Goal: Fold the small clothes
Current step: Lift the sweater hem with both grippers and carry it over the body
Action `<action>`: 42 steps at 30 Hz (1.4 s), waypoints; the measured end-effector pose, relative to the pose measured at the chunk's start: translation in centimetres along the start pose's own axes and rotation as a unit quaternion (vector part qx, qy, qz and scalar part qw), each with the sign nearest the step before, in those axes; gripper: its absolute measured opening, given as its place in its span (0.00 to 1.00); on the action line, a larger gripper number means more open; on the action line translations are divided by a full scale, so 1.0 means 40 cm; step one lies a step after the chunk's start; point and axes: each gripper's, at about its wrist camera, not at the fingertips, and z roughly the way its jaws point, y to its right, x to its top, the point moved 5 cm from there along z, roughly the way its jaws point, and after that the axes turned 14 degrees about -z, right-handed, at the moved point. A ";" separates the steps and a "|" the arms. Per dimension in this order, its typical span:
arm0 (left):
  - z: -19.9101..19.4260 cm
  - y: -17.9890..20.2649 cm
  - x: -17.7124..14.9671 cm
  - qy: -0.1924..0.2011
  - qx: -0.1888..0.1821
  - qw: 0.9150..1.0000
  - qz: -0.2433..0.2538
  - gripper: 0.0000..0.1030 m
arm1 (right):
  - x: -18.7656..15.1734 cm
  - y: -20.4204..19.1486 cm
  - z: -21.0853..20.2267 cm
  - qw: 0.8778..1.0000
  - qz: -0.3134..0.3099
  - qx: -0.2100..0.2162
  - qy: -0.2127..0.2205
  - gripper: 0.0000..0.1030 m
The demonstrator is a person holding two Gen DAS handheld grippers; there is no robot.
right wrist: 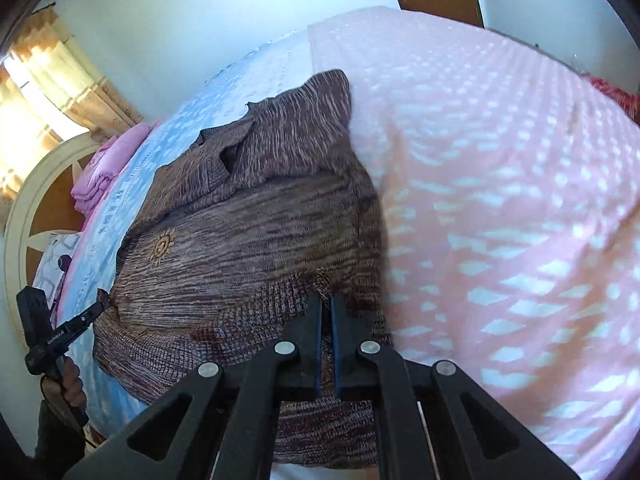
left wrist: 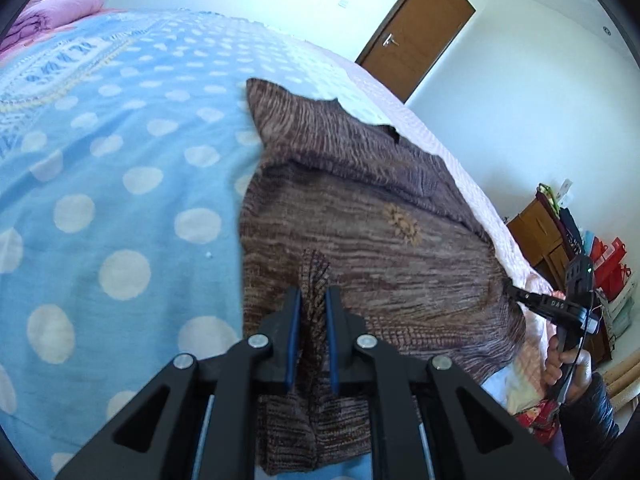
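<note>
A brown knitted sweater point(left wrist: 372, 216) with a small sun motif lies spread on the bed; it also shows in the right wrist view point(right wrist: 248, 216). My left gripper point(left wrist: 312, 292) is shut on a pinched fold of the sweater's near hem, on its left side. My right gripper point(right wrist: 326, 300) is shut on the hem at the sweater's right side. The right gripper also shows in the left wrist view point(left wrist: 516, 292), clamped on the sweater's edge. The left gripper shows in the right wrist view point(right wrist: 102, 300), clamped on the opposite edge. One sleeve is folded over the chest.
The bed has a blue polka-dot cover point(left wrist: 120, 184) and a pink dotted cover point(right wrist: 500, 200). Folded pink bedding point(right wrist: 108, 168) lies by the headboard point(right wrist: 24, 208). A wooden door point(left wrist: 420, 28) and a cluttered cabinet point(left wrist: 560, 232) stand past the bed.
</note>
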 end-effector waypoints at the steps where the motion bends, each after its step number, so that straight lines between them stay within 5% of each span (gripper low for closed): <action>1: 0.007 -0.003 -0.004 -0.008 -0.002 1.000 0.000 0.14 | -0.005 0.000 -0.004 1.000 0.003 0.004 0.001 0.04; 4: 0.004 -0.004 -0.011 -0.012 -0.010 1.000 0.009 0.18 | -0.009 -0.013 -0.005 1.000 -0.001 0.017 -0.007 0.09; 8: 0.005 0.000 -0.009 -0.026 -0.026 0.999 0.009 0.32 | -0.005 -0.039 -0.016 0.999 -0.042 0.002 -0.013 0.63; 9: 0.008 0.004 -0.008 -0.027 -0.028 0.999 0.011 0.38 | -0.003 -0.051 -0.014 0.998 -0.055 0.002 -0.013 0.63; 19: 0.027 0.019 -0.019 -0.026 -0.025 0.998 0.042 0.38 | -0.013 -0.107 0.035 0.979 -0.183 -0.068 -0.059 0.61; 20: 0.027 0.020 -0.021 -0.023 -0.019 0.999 0.045 0.36 | -0.013 -0.109 0.037 0.975 -0.194 -0.083 -0.063 0.43; 21: 0.026 0.020 -0.022 -0.020 -0.011 0.998 0.050 0.21 | -0.012 -0.110 0.036 0.974 -0.198 -0.089 -0.065 0.18; 22: 0.026 0.021 -0.023 -0.020 -0.004 0.998 0.054 0.12 | -0.009 -0.112 0.029 0.975 -0.197 -0.085 -0.065 0.11; 32: -0.042 0.064 0.105 0.038 -0.030 0.999 0.021 0.12 | 0.150 -0.129 -0.123 0.981 -0.172 -0.081 0.042 0.08; 42: 0.009 0.110 0.318 0.097 -0.015 0.995 0.000 0.12 | 0.343 -0.101 -0.070 0.973 -0.173 -0.131 0.075 0.08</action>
